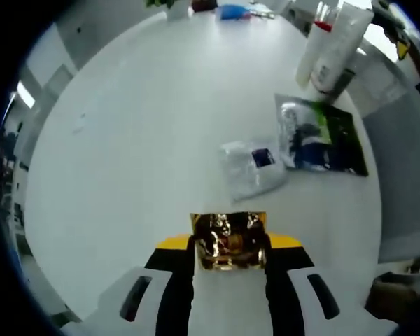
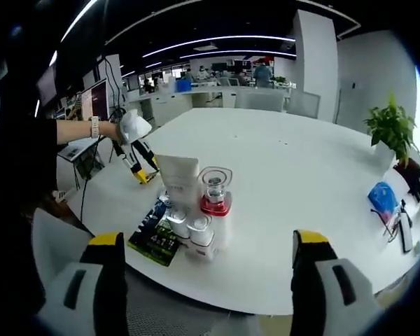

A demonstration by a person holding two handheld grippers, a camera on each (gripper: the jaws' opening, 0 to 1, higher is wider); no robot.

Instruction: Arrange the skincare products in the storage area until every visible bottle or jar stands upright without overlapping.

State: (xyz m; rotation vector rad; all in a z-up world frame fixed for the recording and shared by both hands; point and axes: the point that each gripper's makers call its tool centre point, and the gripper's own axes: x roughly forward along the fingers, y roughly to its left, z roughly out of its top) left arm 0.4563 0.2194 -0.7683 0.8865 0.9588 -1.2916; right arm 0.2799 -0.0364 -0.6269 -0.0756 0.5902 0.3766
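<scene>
The gold foil packet [image 1: 229, 240] sits clamped between my left gripper [image 1: 229, 260] jaws, low over the white table [image 1: 140, 154]; my left gripper view shows it up close, crinkled and shiny. Beyond the gold packet lies a clear sachet [image 1: 253, 168] flat on the table, and just past that a dark green-and-blue packet [image 1: 320, 136], also flat. Farther out from the packet, the white bottles [image 1: 332, 45] stand upright by the table's edge.

My right gripper view shows what the left cannot: the bottle cluster from the other side, a white tube [image 2: 178, 180], a clear-topped bottle with a red collar [image 2: 215, 194] and small white jars [image 2: 189, 227], all upright and bunched close together, touching or nearly so. The dark packet [image 2: 156, 236] lies beside them at the near edge. Behind them a hand [image 2: 129, 127] carries my left gripper [image 2: 141, 166].

My right gripper [image 2: 206, 280] hangs wide open, gripping nothing, short of the table edge.

Left of the gold packet the tabletop is bare and broad.
</scene>
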